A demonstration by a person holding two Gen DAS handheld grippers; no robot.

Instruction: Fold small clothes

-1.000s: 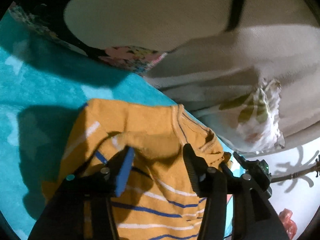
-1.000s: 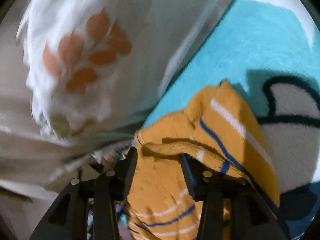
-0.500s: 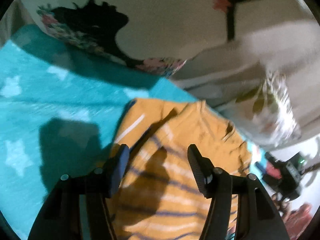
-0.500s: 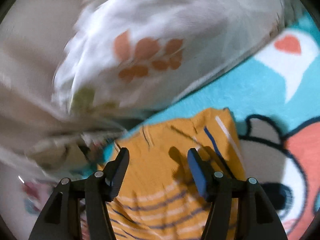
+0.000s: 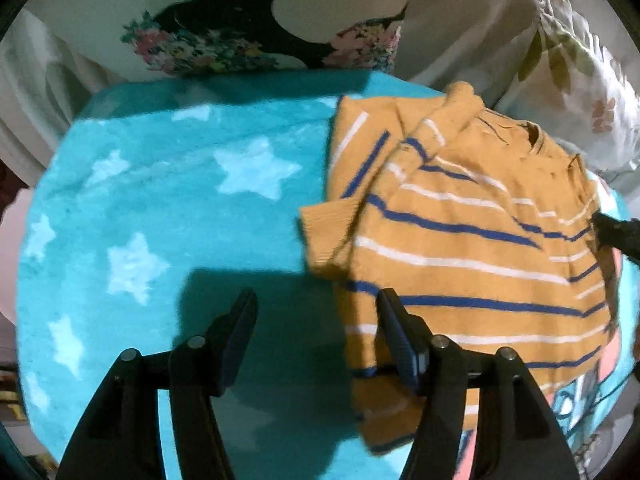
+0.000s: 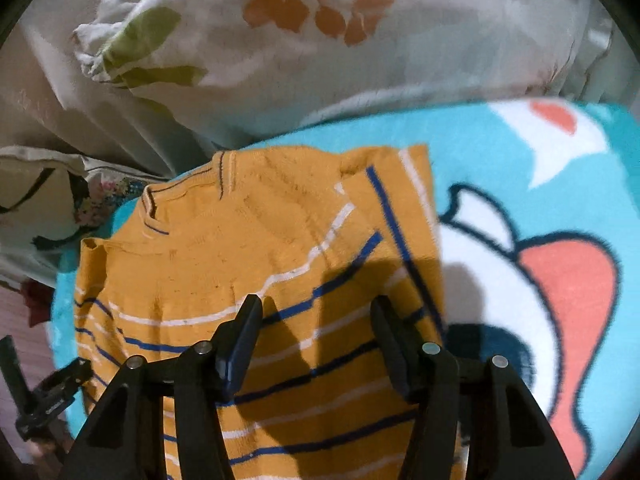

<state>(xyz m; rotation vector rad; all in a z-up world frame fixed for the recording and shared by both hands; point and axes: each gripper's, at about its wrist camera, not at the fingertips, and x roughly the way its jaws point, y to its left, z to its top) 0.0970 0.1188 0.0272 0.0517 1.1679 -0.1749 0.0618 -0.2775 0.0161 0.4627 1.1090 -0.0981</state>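
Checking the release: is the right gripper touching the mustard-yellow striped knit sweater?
Cannot tell. The right wrist view shows the right gripper open over the sweater, shadow beneath, but no plain gap or contact.

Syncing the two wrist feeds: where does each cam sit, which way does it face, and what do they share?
Left wrist: on the left gripper, looking forward and down at the starred teal blanket, with the sweater to its right; both black fingers show, apart.
Right wrist: on the right gripper, looking down on the sweater, pillow beyond; its fingers show, apart.
Shared: sweater, blanket, pillow; each view catches the other gripper at its edge.
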